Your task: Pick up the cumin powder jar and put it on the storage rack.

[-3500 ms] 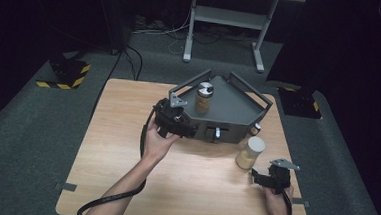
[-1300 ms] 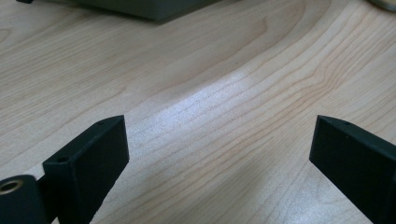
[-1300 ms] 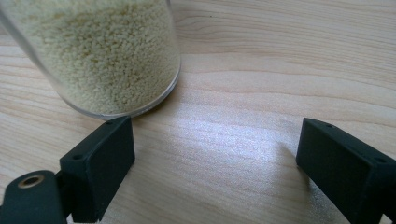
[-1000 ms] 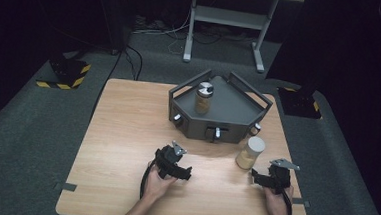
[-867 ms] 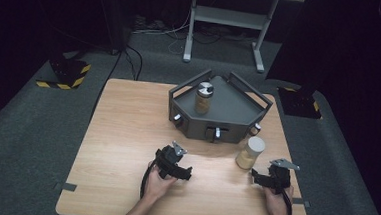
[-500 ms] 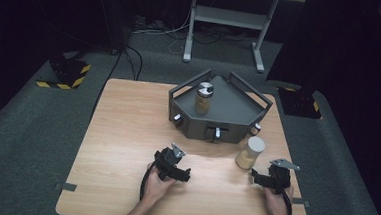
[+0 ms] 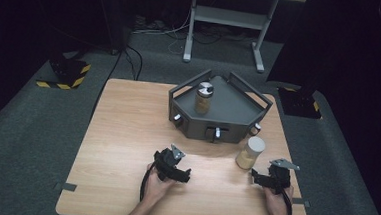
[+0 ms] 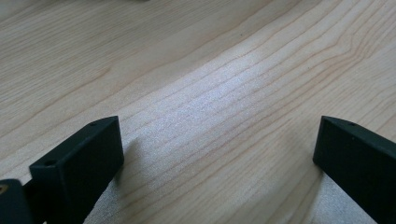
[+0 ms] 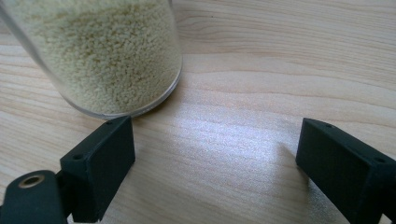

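Both hands low and near the body, each holding a gripper with parted jaws.

Left gripper (image 7: 183, 176) gripped in the left hand (image 7: 157, 184), jaws just opened wider, nothing between them. Right gripper (image 7: 255, 177) held in the right hand (image 7: 276, 197), pointing toward the left one, jaws apart and empty. Forearms entering from below, well apart.

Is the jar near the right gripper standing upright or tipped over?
Upright. The jar stands on its base on the table, its pale lid on top, with grains filling it to near the lid; it is close to the right gripper.
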Motion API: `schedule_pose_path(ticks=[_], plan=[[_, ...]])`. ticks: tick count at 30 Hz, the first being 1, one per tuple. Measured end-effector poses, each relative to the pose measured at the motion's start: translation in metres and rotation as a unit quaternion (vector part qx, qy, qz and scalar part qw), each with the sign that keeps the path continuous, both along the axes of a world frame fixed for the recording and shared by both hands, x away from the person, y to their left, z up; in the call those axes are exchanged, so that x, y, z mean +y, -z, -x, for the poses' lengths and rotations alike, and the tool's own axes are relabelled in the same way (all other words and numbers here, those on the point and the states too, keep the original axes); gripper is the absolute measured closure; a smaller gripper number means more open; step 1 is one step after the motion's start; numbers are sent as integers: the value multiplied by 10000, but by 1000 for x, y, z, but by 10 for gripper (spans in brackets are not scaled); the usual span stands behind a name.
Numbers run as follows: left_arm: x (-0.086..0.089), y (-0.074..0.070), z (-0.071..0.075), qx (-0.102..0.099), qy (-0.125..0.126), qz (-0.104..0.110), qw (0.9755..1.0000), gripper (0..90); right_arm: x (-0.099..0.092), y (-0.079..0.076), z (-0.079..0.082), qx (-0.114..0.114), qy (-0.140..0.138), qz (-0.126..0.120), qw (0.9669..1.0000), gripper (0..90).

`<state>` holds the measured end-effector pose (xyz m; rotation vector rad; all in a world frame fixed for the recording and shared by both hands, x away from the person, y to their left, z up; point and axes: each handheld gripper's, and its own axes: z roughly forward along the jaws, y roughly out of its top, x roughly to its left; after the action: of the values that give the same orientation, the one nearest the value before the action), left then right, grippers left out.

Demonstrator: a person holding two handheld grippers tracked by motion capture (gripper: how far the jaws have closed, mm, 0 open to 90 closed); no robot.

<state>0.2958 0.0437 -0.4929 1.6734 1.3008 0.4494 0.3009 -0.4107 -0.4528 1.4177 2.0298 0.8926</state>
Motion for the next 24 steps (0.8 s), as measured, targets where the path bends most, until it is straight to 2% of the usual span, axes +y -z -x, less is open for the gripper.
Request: schedule_pose_path(ticks=[2, 24], plan=[[2, 3, 2, -67, 24, 53, 10000, 7, 0, 0, 0, -4, -1, 0, 10000, 111], [1, 3, 2, -80, 2, 25, 10000, 5, 0, 0, 0, 0, -44, -1, 10000, 114]])
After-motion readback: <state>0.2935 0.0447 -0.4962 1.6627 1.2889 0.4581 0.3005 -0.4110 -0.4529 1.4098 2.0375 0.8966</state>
